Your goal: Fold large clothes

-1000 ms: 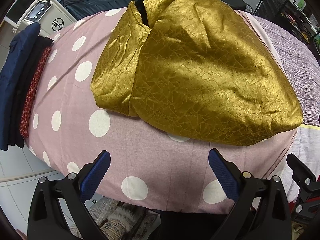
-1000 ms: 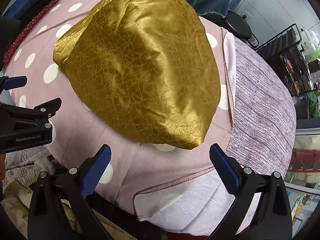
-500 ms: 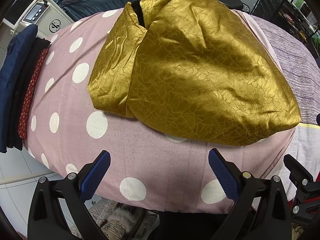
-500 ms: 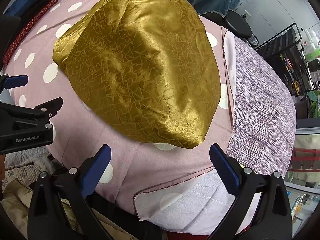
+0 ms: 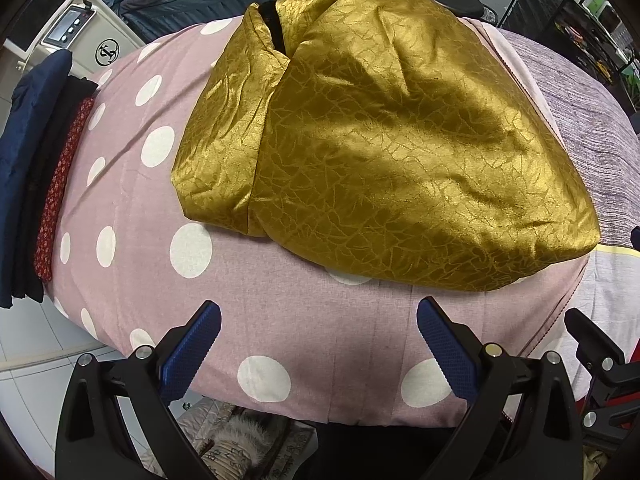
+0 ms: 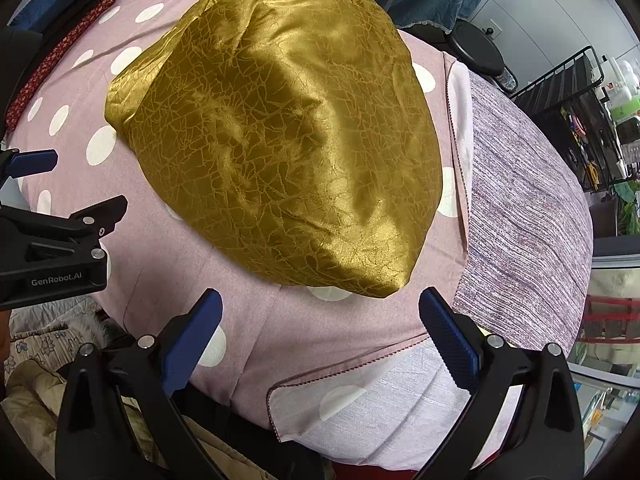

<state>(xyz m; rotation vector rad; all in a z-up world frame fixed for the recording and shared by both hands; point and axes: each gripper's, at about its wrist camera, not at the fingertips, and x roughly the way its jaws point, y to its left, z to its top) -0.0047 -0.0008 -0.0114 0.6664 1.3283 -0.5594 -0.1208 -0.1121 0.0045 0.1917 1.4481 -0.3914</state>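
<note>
A large shiny gold garment [image 5: 392,140] lies folded on the pink polka-dot sheet [image 5: 132,208], with a black lining showing at its far end [image 5: 272,24]. It also shows in the right wrist view [image 6: 288,140]. My left gripper [image 5: 318,332] is open and empty, just short of the garment's near edge. My right gripper [image 6: 320,324] is open and empty, near the garment's near right corner [image 6: 384,280]. The left gripper's body shows at the left of the right wrist view [image 6: 60,248].
A stack of folded dark blue, black and red clothes [image 5: 36,168] lies at the sheet's left edge. A purple striped cover [image 6: 528,216] lies to the right. A white machine [image 5: 80,36] and a black rack [image 6: 576,100] stand beyond. Bedding lies on the floor [image 5: 236,444].
Both grippers stay open. The left wrist view has shifted slightly, so the garment sits a little lower and further left in it. The right barely moved.
</note>
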